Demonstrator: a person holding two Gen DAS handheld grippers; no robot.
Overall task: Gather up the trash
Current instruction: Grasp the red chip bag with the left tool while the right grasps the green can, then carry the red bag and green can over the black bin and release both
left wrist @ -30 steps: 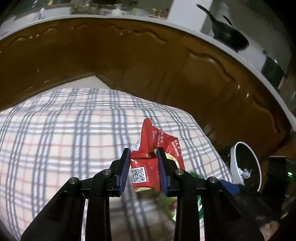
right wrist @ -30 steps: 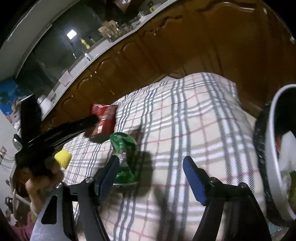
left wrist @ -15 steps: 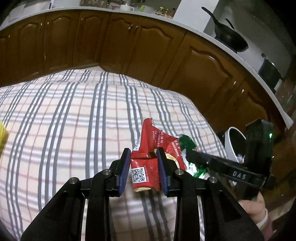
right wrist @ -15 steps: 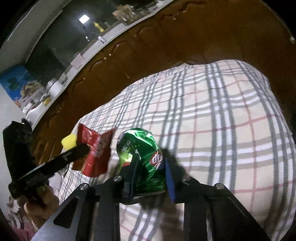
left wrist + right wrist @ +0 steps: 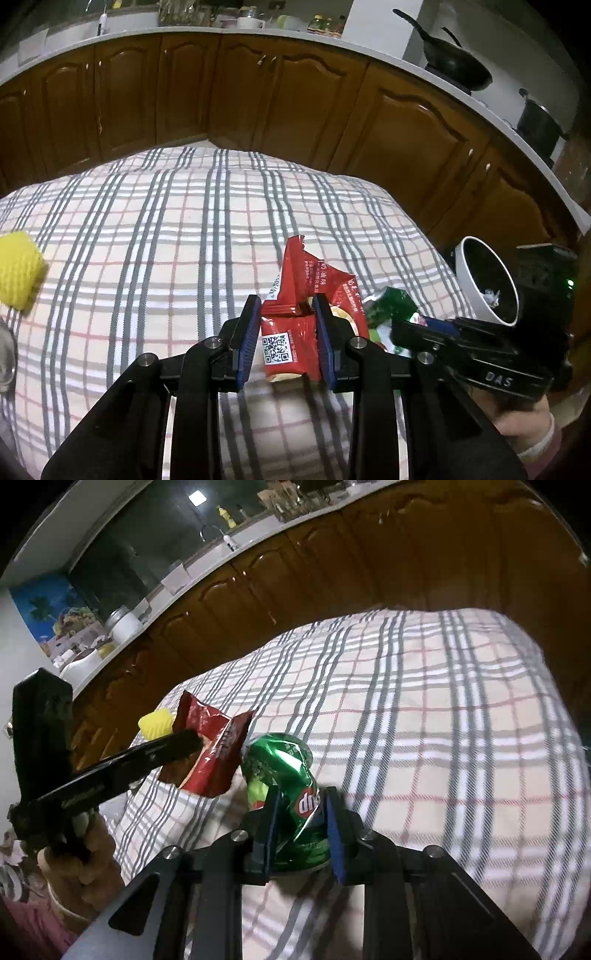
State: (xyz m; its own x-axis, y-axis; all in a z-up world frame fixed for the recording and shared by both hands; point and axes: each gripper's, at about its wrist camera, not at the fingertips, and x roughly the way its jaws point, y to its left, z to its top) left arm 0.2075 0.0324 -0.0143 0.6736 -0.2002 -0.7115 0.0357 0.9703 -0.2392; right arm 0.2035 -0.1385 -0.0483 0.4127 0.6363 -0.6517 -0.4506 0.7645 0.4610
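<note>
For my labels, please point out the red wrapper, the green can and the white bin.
red wrapper [image 5: 291,343], left wrist view, on its printed front.
green can [image 5: 295,812], right wrist view, on its crushed side.
white bin [image 5: 466,280], left wrist view, on its rim.

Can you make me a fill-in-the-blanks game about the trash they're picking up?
1. The left gripper is shut on a ____ wrapper.
2. The right gripper squeezes a crushed green ____.
3. The ____ lump lies on the checked tablecloth.
4. The bin has a ____ rim.

Missing words: red; can; yellow; white
</note>
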